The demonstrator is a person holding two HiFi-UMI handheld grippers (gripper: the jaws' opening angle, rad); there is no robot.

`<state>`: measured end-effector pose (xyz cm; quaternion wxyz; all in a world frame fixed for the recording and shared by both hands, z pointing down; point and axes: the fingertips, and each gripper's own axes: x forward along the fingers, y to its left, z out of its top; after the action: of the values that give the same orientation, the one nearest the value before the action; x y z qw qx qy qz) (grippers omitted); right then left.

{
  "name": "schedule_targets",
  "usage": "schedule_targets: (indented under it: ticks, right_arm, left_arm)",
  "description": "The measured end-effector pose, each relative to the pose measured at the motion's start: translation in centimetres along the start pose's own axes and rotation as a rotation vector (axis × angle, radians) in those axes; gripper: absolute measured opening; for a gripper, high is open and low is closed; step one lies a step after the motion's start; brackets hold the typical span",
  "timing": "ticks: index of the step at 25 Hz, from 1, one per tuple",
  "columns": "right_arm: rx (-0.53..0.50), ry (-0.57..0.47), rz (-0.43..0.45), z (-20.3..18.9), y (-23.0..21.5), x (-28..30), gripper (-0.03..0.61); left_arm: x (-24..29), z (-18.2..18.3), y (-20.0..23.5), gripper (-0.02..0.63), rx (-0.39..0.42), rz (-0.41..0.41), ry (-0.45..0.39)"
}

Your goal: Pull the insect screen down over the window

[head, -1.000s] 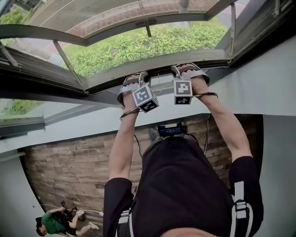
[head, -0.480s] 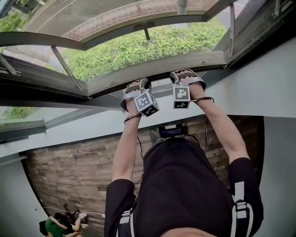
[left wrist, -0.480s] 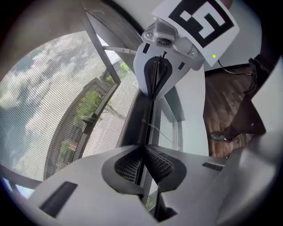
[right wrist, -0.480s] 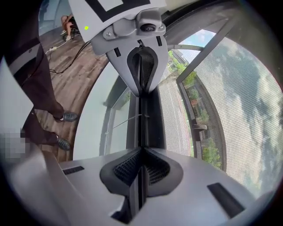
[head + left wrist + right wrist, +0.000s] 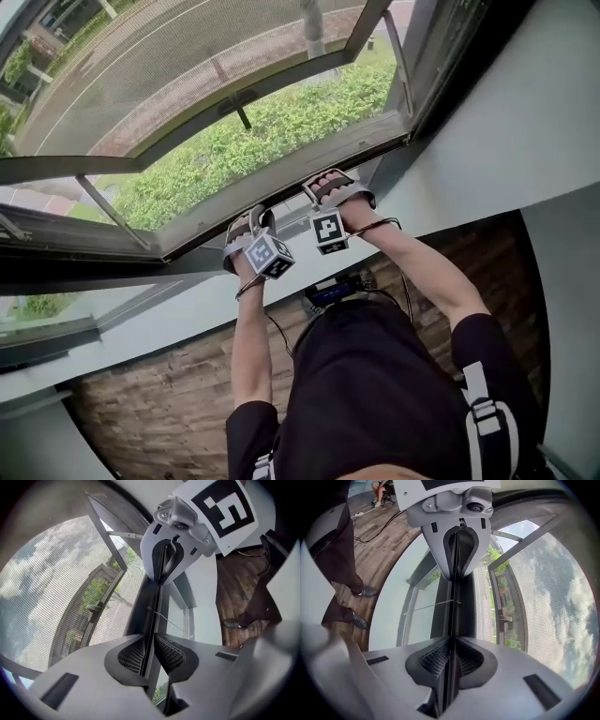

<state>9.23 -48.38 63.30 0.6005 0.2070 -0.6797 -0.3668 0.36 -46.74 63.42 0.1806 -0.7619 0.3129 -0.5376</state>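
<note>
The insect screen's mesh [image 5: 159,66] covers the window opening, and its dark bottom bar [image 5: 291,178] lies low along the sill. Both grippers hold that bar side by side. My left gripper [image 5: 246,225] has the bar's thin fin [image 5: 149,620] between its pads; the pads still touch it while the jaws are opening. My right gripper [image 5: 333,186] is shut on the same fin [image 5: 451,620]. The left gripper view shows the right gripper [image 5: 165,564] further along the bar. The right gripper view shows the left gripper [image 5: 457,557] likewise.
Outside the mesh an open window sash with a handle [image 5: 239,98] stands over green shrubs. A grey wall [image 5: 525,141] flanks the opening on the right. A pale ledge [image 5: 141,319] runs under the sill. Below are wood flooring [image 5: 389,536], a cable and the person's shoes.
The head view has swung, so window and hands sit lower and further left in it. Both grippers stay on the bar at the sill. The person on the floor has left the view.
</note>
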Motion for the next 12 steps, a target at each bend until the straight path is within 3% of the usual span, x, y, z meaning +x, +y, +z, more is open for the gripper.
schedule_targets:
  ticks: [3,7,10,12]
  right_arm:
    - [0.084,-0.019,-0.036,-0.1,-0.6,-0.9,0.035]
    - [0.297,-0.099,-0.045,-1.0,-0.8,-2.7,0.035]
    - [0.542,-0.117,-0.007,-4.2,0.7,-4.0,0.035]
    - [0.767,-0.213,0.044,-3.8,0.4,-5.2,0.035]
  left_arm:
    - [-0.6,-0.5,0.1,0.065,-0.066,0.008,-0.015]
    - [-2.4,-1.3,0.4,0.08,-0.306,0.029,-0.047]
    - [-4.1,1.3,1.5,0.08,-0.474,0.012,-0.161]
    - [-5.2,0.9,2.8,0.08,-0.628,0.014,-0.27]
